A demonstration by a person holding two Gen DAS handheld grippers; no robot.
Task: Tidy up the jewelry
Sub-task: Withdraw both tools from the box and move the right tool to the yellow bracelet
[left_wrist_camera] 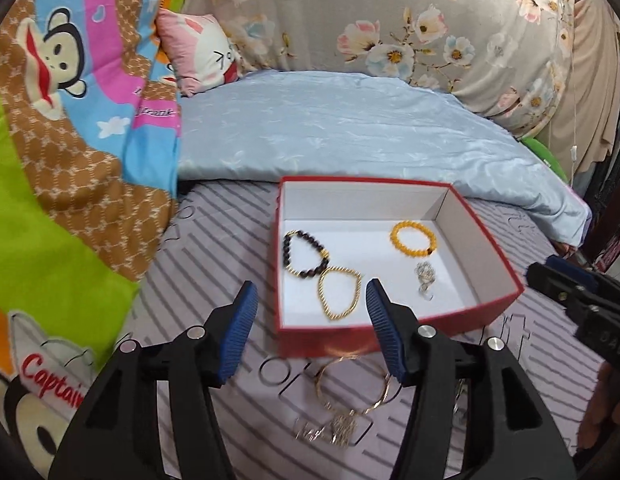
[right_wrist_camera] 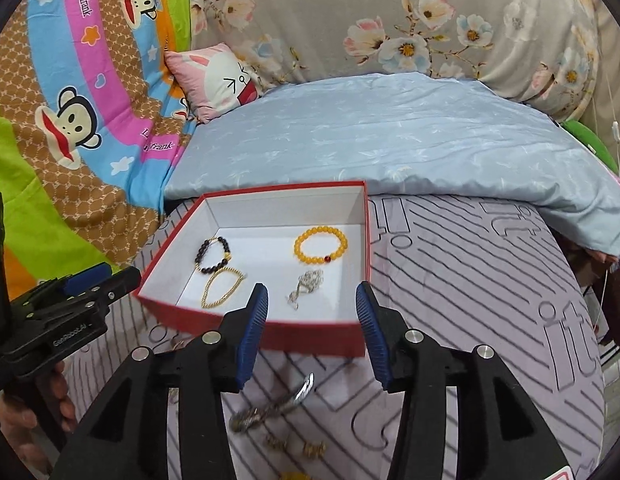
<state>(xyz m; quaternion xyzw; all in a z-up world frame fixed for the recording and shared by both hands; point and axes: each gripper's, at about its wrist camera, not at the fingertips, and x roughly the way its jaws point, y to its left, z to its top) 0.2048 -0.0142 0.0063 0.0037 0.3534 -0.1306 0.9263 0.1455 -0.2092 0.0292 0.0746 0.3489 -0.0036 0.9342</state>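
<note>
— While both tools tilt down toward the bed, how do they sit?

— The left gripper [left_wrist_camera: 312, 320] hovers over the near edge of the red box [left_wrist_camera: 506, 300], jaws apart, nothing between them. The right gripper [right_wrist_camera: 312, 320] hangs just right of it with released jaws, also empty. A hand [right_wrist_camera: 18, 412] grips the left tool's handle at the left edge of the right view.

— And the jewelry?

— Inside the box lie a dark bead bracelet [left_wrist_camera: 306, 254], a gold chain bracelet [left_wrist_camera: 340, 292], a yellow bead bracelet [left_wrist_camera: 413, 237] and a silver piece [left_wrist_camera: 424, 280]. On the striped sheet [right_wrist_camera: 470, 280] near the box rest a gold bangle [left_wrist_camera: 352, 384] and a silver chain [right_wrist_camera: 270, 408].

— Any writing?

— The cartoon blanket [left_wrist_camera: 70, 120] reads "Captain" at the near left; the right view shows "Daul frank". The left tool's body carries "GenRobot.AI".
</note>
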